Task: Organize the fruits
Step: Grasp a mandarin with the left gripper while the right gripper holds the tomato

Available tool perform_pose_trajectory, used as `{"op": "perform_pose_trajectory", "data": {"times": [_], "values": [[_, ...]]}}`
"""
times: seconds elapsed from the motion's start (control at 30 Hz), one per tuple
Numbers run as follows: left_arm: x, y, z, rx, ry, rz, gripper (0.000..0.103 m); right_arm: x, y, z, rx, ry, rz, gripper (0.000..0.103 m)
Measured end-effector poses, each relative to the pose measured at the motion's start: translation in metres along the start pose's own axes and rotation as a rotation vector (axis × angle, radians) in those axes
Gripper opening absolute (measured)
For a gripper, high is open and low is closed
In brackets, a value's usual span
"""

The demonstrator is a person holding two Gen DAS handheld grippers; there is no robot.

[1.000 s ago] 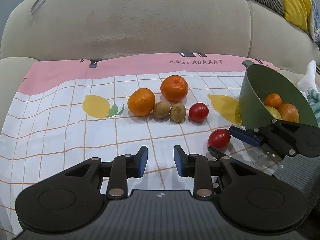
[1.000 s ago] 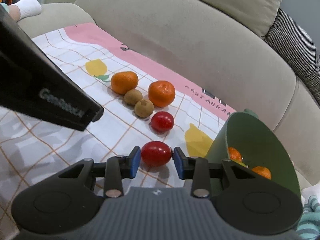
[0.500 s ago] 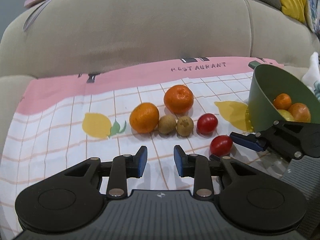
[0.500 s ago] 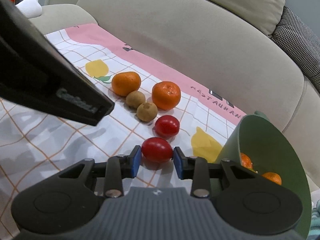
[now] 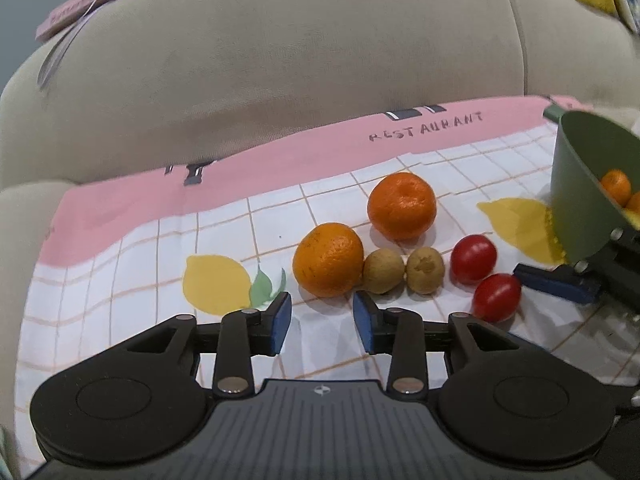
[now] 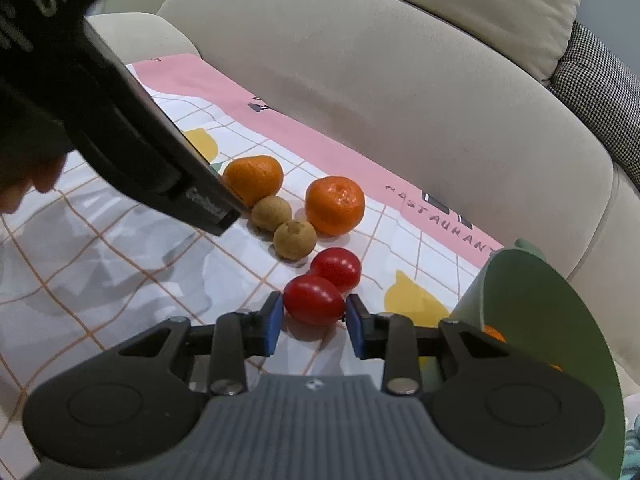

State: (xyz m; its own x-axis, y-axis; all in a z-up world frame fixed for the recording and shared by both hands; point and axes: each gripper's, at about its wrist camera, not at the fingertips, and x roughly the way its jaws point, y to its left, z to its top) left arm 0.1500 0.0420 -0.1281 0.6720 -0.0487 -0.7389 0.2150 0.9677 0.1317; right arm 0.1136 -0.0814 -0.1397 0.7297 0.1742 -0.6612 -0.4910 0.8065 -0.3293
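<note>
Six fruits lie loose on the checked cloth point(image 5: 120, 280) spread over the sofa seat. At the left of the cluster in the left wrist view sits a mandarin point(image 5: 328, 259), touching the first of two small brown fruits point(image 5: 383, 271); the second brown fruit point(image 5: 425, 270) is just beside it, and another mandarin point(image 5: 401, 205) lies behind them. Two red tomatoes follow to the right: the far tomato point(image 5: 473, 259) and the near tomato point(image 6: 314, 299), touching each other in the right wrist view.

Low in the centre of its own view, the left gripper point(image 5: 322, 322) has its jaws opening with nothing between them, the cloth bare in the gap and the left mandarin just beyond the tips. The right gripper point(image 6: 314, 320) pinches the near tomato by its two sides, pads against the skin.

That tomato looks light, smooth and thin-skinned, so it would likely slip or bruise under a hard squeeze; a gentle hold across its widest part seems best. The mandarins appear firmer with a grippier peel, and wider, needing a broader spread.

At the far right, the green bowl point(image 5: 580, 200) stands tilted toward the fruit. It holds at least two mandarins and something yellow; the rest of its inside is hidden.
</note>
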Motion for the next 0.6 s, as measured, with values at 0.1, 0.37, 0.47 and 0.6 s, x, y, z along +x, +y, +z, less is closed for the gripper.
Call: {"op": "perform_pose_trajectory", "data": {"times": [0.1,0.37,0.47,0.6], "values": [[0.002,-0.007,0.001,0.086,-0.015,0.017,0.054,0.000,-0.001,-0.001,0.002,-0.002,0.003,0.031],[0.014,-0.025,0.004,0.273,-0.051,0.059,0.058,-0.002,-0.001,0.000,0.016,0.004,0.020,0.031],[0.019,-0.026,0.007,0.291,-0.057,0.062,0.058,-0.001,-0.003,0.000,0.020,0.006,0.028,0.031],[0.021,-0.022,0.007,0.251,-0.058,0.042,0.051,-0.001,-0.003,0.001,0.023,0.011,0.036,0.032]]}}
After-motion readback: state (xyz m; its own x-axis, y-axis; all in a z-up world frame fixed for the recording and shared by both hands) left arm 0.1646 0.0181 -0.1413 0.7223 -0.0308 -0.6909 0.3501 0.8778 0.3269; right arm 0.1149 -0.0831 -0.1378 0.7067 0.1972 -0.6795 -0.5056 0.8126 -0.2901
